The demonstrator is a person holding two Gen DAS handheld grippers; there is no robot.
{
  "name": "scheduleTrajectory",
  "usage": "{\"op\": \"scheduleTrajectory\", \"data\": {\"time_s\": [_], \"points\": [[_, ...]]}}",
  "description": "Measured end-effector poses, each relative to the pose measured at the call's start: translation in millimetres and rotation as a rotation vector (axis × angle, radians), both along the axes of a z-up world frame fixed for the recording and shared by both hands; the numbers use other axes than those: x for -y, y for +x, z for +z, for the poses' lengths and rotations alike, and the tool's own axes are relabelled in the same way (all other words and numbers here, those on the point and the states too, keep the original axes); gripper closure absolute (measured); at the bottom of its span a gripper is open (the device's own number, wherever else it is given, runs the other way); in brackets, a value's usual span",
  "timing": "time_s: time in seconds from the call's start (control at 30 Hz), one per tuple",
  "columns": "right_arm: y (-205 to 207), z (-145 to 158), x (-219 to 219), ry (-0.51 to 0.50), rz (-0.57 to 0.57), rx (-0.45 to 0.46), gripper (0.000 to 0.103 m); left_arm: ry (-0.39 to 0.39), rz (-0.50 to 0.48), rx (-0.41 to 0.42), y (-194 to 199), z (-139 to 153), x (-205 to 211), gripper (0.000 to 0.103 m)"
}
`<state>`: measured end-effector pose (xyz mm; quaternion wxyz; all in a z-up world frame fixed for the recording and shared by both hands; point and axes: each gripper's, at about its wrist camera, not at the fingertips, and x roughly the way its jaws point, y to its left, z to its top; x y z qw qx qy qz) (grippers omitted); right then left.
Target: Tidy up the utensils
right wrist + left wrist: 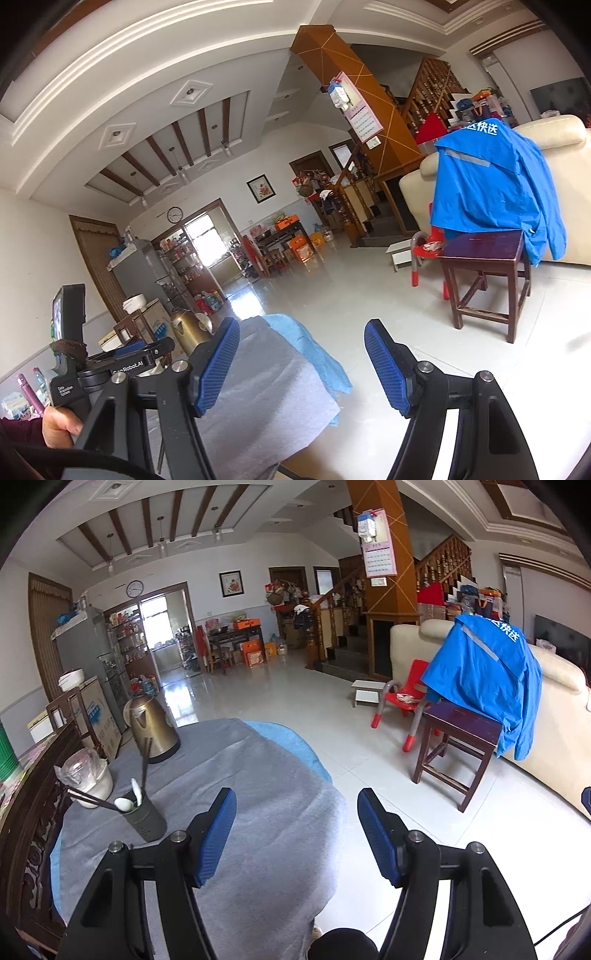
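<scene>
The dark utensil cup (142,814) with chopsticks (146,760) and spoons (123,804) stands upright, ahead and left of the nearer left gripper (297,836), whose jaws are apart and empty like the right gripper (301,365).

A round tabletop (258,775) wears a grey cloth over a light blue one. On it stand a brass-coloured metal electric kettle (153,731), a white plastic-wrapped tub (88,775), and a dark cylindrical utensil holder (144,818) holding chopsticks and white spoons.
</scene>
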<state>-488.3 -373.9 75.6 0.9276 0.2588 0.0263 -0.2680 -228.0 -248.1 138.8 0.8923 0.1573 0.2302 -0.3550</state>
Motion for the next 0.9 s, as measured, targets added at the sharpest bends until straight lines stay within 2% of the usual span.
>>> {"op": "scheduleTrajectory", "data": {"time_s": [0.53,0.9], "points": [[28.4,16.7,-29.2,-0.057,0.094,0.013,0.029,-0.059,0.111,0.008,24.2,9.3,-53.6,0.034],[32.1,13.3,-23.3,-0.04,0.089,0.011,0.029,-0.048,0.102,0.008,23.9,3.4,-47.8,0.034]]}}
